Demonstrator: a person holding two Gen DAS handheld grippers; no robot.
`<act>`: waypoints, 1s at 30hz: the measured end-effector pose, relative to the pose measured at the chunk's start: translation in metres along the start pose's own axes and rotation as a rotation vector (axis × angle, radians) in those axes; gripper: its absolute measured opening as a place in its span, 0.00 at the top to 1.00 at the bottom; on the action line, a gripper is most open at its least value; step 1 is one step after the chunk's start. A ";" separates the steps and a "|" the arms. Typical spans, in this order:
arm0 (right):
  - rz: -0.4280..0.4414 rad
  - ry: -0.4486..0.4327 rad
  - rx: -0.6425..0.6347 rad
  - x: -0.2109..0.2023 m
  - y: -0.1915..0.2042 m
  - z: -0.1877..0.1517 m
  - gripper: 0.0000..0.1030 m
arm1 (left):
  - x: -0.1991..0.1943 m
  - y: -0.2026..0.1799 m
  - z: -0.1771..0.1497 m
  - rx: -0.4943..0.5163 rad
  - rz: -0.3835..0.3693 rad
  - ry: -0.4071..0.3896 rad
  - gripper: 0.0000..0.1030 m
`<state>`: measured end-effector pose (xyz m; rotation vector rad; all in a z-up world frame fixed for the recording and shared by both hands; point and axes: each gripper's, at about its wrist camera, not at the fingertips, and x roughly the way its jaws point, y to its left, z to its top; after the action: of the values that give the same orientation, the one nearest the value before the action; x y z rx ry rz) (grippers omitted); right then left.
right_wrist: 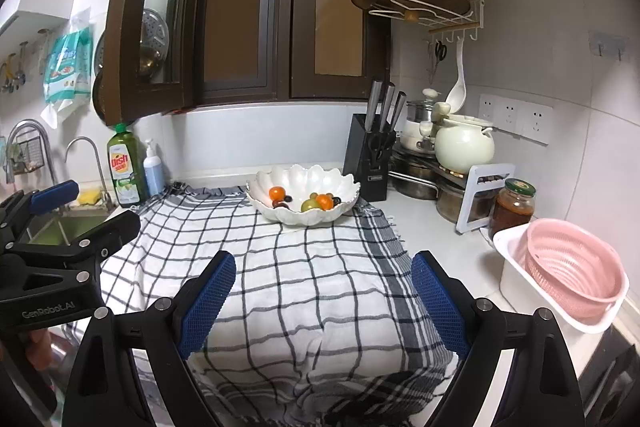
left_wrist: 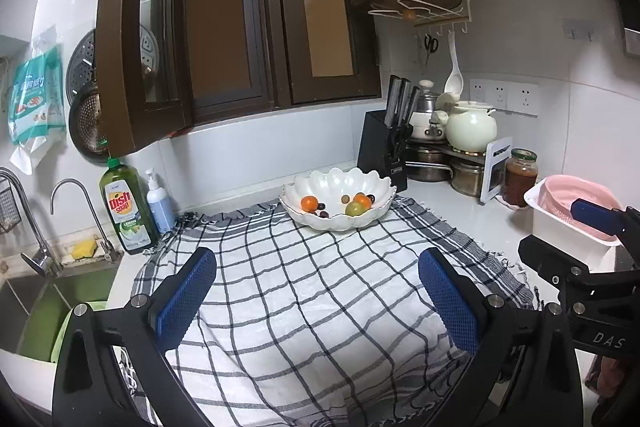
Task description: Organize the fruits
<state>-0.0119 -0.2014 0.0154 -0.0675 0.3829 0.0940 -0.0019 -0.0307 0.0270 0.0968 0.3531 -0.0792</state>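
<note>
I held the left gripper point(left_wrist: 318, 301) and right gripper point(right_wrist: 322, 303) wide apart, lower frame, over the checked cloth point(right_wrist: 304, 291); the fruit bowl point(right_wrist: 303, 193) sat center frame.

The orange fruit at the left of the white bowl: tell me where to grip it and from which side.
Grip the orange fruit across its round middle, coming from above. The white bowl has raised scalloped walls that would likely block a level approach, and dark grapes sit close in front of it, so setting the fingers left and right of it looks safest.
</note>
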 end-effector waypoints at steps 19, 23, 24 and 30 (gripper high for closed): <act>-0.016 0.001 0.011 -0.017 -0.007 -0.007 0.12 | -0.013 -0.013 0.000 0.006 -0.018 -0.011 0.00; -0.019 0.000 0.016 -0.018 -0.008 -0.006 0.12 | -0.013 -0.014 0.000 0.008 -0.018 -0.010 0.00; -0.019 0.000 0.014 -0.018 -0.008 -0.006 0.12 | -0.013 -0.014 0.000 0.007 -0.021 -0.010 0.00; -0.019 -0.003 0.011 -0.019 -0.008 -0.006 0.12 | -0.013 -0.014 0.000 0.006 -0.014 -0.012 0.00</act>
<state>-0.0306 -0.2114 0.0178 -0.0606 0.3797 0.0734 -0.0154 -0.0442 0.0309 0.1001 0.3418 -0.0943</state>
